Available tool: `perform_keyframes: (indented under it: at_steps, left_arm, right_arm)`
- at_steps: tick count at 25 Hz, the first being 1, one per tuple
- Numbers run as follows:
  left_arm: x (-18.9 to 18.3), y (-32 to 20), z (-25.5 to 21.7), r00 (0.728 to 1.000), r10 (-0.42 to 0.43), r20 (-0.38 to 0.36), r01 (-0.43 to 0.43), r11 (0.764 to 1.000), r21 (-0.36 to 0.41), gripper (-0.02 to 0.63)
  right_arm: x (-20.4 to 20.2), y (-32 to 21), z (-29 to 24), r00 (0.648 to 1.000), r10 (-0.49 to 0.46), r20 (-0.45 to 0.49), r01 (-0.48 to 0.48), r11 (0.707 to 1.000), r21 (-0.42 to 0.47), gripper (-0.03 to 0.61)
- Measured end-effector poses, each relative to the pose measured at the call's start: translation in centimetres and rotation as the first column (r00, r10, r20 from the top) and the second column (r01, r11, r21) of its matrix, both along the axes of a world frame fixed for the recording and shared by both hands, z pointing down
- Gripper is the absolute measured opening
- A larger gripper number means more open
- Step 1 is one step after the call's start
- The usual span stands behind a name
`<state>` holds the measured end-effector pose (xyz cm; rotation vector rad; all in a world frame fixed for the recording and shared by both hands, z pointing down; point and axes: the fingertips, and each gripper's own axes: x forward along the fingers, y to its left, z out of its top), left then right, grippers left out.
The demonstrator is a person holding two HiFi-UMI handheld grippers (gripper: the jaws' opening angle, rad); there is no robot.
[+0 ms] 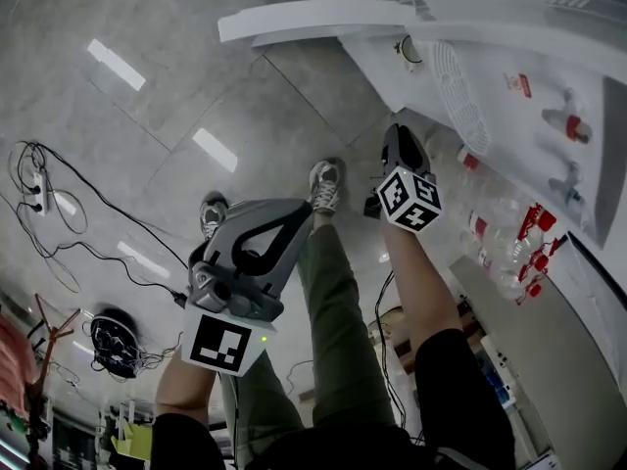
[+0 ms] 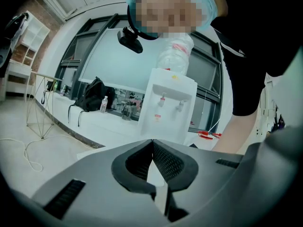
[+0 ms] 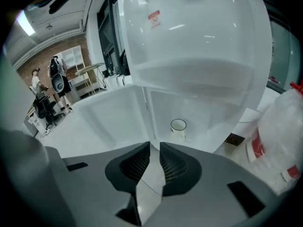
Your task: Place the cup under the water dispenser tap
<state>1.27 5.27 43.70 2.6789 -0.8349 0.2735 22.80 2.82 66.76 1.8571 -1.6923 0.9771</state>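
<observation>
Toppling of the cup [image 3: 178, 126] was judged likely unless the right claw [image 3: 155, 145], clenched empty like the left claw [image 2: 152, 142], were opened.

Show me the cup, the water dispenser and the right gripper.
cup [image 3: 179, 132]: right gripper view, its white side.
water dispenser [image 2: 173, 124]: left gripper view, front panel below the taps.
right gripper [image 3: 155, 145]: right gripper view, midway between its fingertips.

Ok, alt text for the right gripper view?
The right tool, shut and empty, points at a small white cup standing on a white surface below the white dispenser. Clear bottles with red on them show at the right edge.
</observation>
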Motion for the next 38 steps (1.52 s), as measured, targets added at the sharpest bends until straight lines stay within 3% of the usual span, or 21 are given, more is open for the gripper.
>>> perform_keyframes:
  at_steps: [9, 10, 12, 18, 26, 33, 38]
  left_arm:
    - [0.2, -0.7, 5.9, 0.999, -0.034, -0.010, 0.033, 0.998, -0.052, 0.020]
    - [0.1, -0.9, 6.5, 0.999, -0.039, -0.009, 0.039, 0.997, -0.059, 0.018]
    - [0.0, -1.3, 7.7, 0.999, -0.052, -0.007, 0.051, 0.996, -0.070, 0.020]
    - [-0.6, -2.6, 10.5, 0.997, -0.083, 0.004, 0.083, 0.992, -0.094, 0.020]
    - [-0.6, -4.1, 13.1, 0.992, -0.126, 0.013, 0.127, 0.987, -0.099, 0.019]
    - [0.1, -4.1, 15.0, 0.987, -0.158, 0.003, 0.157, 0.980, -0.122, 0.018]
    - [0.4, -3.9, 15.7, 0.989, -0.148, 0.014, 0.148, 0.979, -0.141, 0.020]
  right_arm:
    - [3.1, -1.4, 9.1, 0.995, -0.040, -0.096, 0.029, 0.993, -0.115, 0.049]
    - [3.2, -1.7, 9.9, 0.994, -0.043, -0.096, 0.030, 0.992, -0.126, 0.058]
    - [3.4, -2.5, 11.5, 0.995, -0.048, -0.092, 0.034, 0.988, -0.148, 0.148]
    - [5.5, -6.1, 15.2, 0.982, -0.070, -0.177, 0.037, 0.983, -0.180, 0.160]
    - [10.3, -9.6, 18.2, 0.968, 0.019, -0.252, -0.065, 0.982, -0.175, 0.160]
    - [12.4, -12.1, 19.6, 0.950, -0.022, -0.312, -0.048, 0.976, -0.214, 0.160]
    - [12.3, -13.2, 21.0, 0.925, -0.153, -0.348, 0.047, 0.954, -0.296, 0.160]
